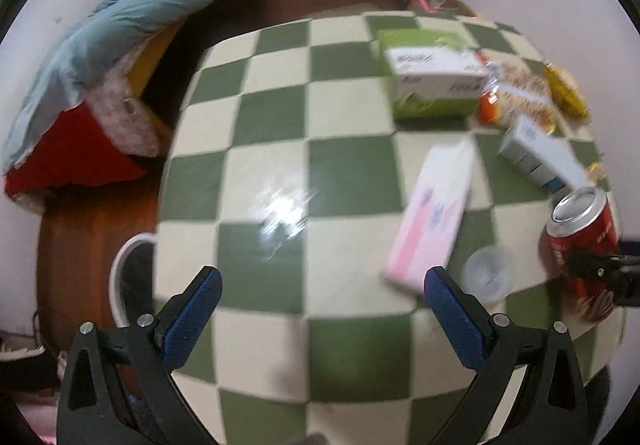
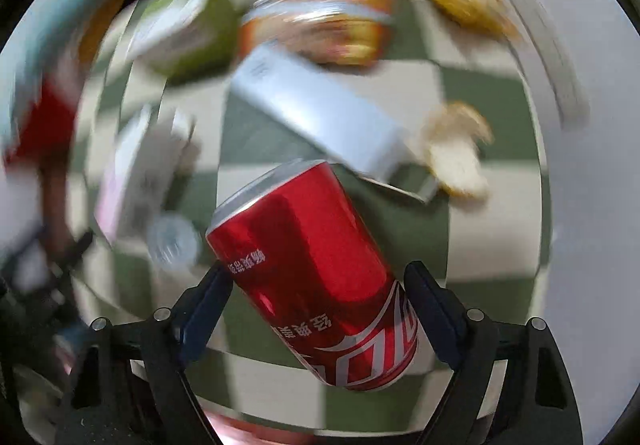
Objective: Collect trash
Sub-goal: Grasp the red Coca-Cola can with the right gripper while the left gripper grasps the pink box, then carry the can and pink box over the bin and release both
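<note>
A red soda can (image 2: 316, 277) is tilted, top leaning away to the left, with my right gripper (image 2: 318, 275) shut on its body. In the left wrist view the same can (image 1: 582, 233) is at the table's right edge, and the right gripper's black finger (image 1: 592, 269) presses on it. My left gripper (image 1: 323, 277) hangs open and empty over the chequered table (image 1: 280, 149). A pink-and-white box (image 1: 434, 213) and a clear plastic lid (image 1: 488, 273) lie just beyond its right finger. The right wrist view is heavily blurred.
A green tissue box (image 1: 432, 81), a snack packet (image 1: 516, 93), a yellow wrapper (image 1: 564, 89) and a white-and-blue carton (image 1: 540, 157) crowd the table's far right. A white bin (image 1: 120, 277) stands on the floor by the table's left edge. Blue bedding (image 1: 132, 9) lies beyond.
</note>
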The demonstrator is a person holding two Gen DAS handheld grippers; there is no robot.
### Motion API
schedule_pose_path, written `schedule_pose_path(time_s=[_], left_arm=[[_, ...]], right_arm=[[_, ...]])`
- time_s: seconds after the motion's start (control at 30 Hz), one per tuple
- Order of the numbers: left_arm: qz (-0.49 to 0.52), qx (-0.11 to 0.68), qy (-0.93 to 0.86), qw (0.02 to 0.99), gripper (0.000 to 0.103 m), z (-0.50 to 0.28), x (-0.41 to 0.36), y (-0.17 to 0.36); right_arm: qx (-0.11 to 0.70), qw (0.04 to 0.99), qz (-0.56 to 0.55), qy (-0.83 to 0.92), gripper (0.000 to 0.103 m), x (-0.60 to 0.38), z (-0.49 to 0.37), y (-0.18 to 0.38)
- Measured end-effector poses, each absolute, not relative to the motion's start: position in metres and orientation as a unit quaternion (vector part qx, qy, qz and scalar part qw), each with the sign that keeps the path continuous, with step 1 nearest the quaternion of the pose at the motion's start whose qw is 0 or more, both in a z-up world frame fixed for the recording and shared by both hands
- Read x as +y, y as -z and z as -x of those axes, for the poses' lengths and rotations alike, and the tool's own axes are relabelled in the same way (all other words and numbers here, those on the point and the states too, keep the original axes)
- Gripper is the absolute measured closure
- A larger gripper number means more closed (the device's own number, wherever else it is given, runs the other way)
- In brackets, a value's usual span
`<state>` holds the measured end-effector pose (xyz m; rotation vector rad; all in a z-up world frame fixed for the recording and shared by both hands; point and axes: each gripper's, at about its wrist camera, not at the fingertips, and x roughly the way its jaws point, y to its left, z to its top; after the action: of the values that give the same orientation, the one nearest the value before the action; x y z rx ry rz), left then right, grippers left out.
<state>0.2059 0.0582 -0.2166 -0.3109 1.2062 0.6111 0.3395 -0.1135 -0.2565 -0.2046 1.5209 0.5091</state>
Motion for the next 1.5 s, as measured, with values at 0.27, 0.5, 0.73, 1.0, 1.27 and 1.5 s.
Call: schedule_pose_path(time_s=[0.27,0.5,0.73,1.0,1.27,1.5], left_arm=[[0.140,0.607,-0.188,0.759,0.020,-0.273,0.059,0.245],[0.163,0.610,-0.179,0.755,0.071,-0.278,0.064,0.255],[0.149,0.576,-0.223,0.772,0.071,-0.245,0.061,0.234],[0.153,0.520,-0.257,0.800,0.071,-0.203,0.069,0.193],[0.174,0.446,-0.293,0.827,0.071,-0.151,0.095,0.129],[0.201,0.399,-0.336,0.829,0.071,-0.078,0.140,0.084]], right_arm=[[0.689,0.696,0.012,-0.204,0.015,-0.148,-0.351,0.256],[0.683,0.695,0.072,-0.210,0.017,-0.119,-0.341,0.268],[0.663,0.711,0.081,-0.219,0.019,-0.116,-0.324,0.264],[0.637,0.729,0.033,-0.248,0.021,-0.116,-0.304,0.231],[0.599,0.737,0.004,-0.311,0.021,-0.075,-0.265,0.173],[0.591,0.711,0.017,-0.381,0.022,0.001,-0.217,0.142]])
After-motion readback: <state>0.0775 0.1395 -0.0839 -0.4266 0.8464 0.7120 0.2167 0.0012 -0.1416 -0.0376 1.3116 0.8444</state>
